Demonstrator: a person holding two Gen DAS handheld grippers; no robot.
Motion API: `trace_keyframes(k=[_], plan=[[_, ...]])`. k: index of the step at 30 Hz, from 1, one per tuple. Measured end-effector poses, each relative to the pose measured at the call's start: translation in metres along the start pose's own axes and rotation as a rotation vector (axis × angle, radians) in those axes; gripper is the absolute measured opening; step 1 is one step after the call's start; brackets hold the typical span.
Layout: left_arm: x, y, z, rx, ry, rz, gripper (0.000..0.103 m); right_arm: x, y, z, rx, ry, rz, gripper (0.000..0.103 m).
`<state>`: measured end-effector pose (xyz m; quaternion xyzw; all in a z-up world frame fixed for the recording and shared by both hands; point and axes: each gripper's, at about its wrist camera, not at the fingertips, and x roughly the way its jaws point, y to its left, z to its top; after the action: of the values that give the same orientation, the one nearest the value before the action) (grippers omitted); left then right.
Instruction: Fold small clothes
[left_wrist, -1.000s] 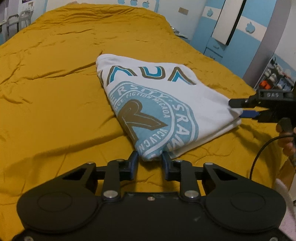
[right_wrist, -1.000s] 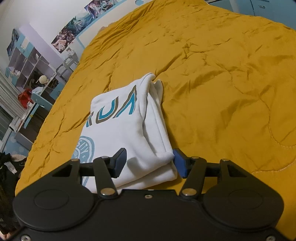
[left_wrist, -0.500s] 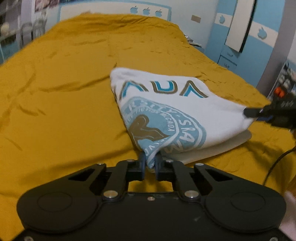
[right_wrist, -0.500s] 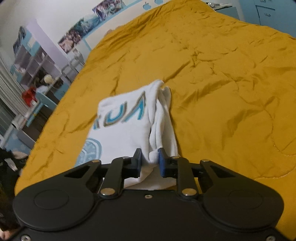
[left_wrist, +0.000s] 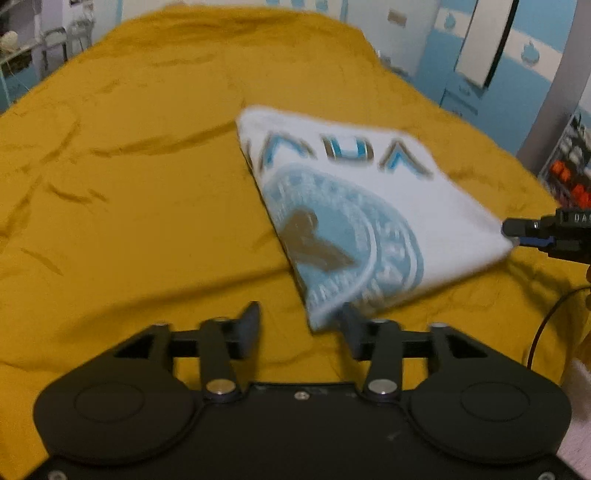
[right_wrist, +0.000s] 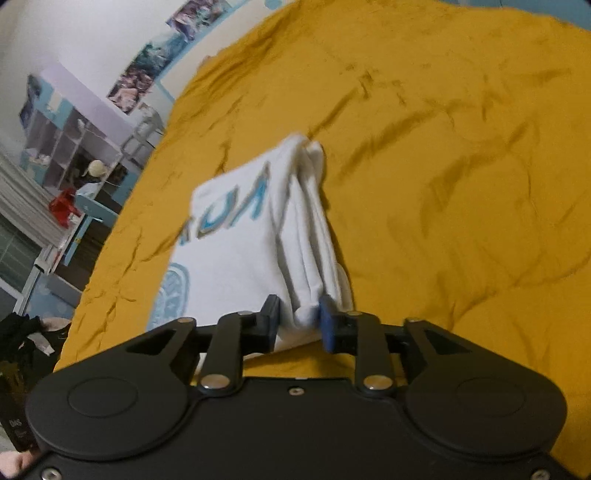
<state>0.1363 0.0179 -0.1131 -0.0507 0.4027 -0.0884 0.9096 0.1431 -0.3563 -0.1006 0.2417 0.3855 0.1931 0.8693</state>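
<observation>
A folded white T-shirt with a blue and brown round print lies on the mustard-yellow bedspread. My left gripper is open; the shirt's near corner lies by its right finger, not held. My right gripper has its jaws a little apart with the shirt's folded edge between them; the cloth touches the pads. The right gripper also shows in the left wrist view at the shirt's right corner. The picture is blurred by motion.
Blue and white wardrobes stand beyond the bed's far right side. Shelves and a red object stand off the bed's left side in the right wrist view. A black cable hangs at the right.
My left gripper has opened and let go of the shirt's near corner, and the shirt has shifted right. My right gripper's jaws have widened slightly around the folded edge.
</observation>
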Motion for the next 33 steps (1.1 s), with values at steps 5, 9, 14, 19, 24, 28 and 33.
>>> trace_keyframes(k=[5, 9, 14, 19, 24, 28, 33], plan=[[-0.011, 0.023, 0.041, -0.081, -0.151, -0.053, 0.098, 0.007, 0.016, 0.039, -0.087, -0.106, -0.014, 0.055], [0.027, 0.048, 0.08, -0.198, -0.193, -0.129, 0.103, 0.052, 0.019, 0.075, -0.12, -0.141, -0.01, 0.055], [0.093, 0.081, 0.125, -0.37, -0.22, -0.164, 0.103, 0.113, 0.012, 0.106, -0.106, -0.112, -0.053, 0.055], [0.154, 0.11, 0.155, -0.548, -0.16, -0.21, 0.1, 0.152, 0.005, 0.115, -0.066, -0.052, -0.048, 0.055], [0.2, 0.125, 0.161, -0.688, -0.103, -0.347, 0.044, 0.164, 0.009, 0.112, -0.093, -0.041, -0.041, 0.052], [0.215, 0.121, 0.163, -0.649, -0.113, -0.362, 0.0, 0.163, 0.016, 0.11, -0.14, -0.079, -0.056, 0.031], [0.199, 0.123, 0.169, -0.6, -0.213, -0.292, 0.0, 0.156, 0.032, 0.117, -0.199, -0.141, -0.024, 0.012]])
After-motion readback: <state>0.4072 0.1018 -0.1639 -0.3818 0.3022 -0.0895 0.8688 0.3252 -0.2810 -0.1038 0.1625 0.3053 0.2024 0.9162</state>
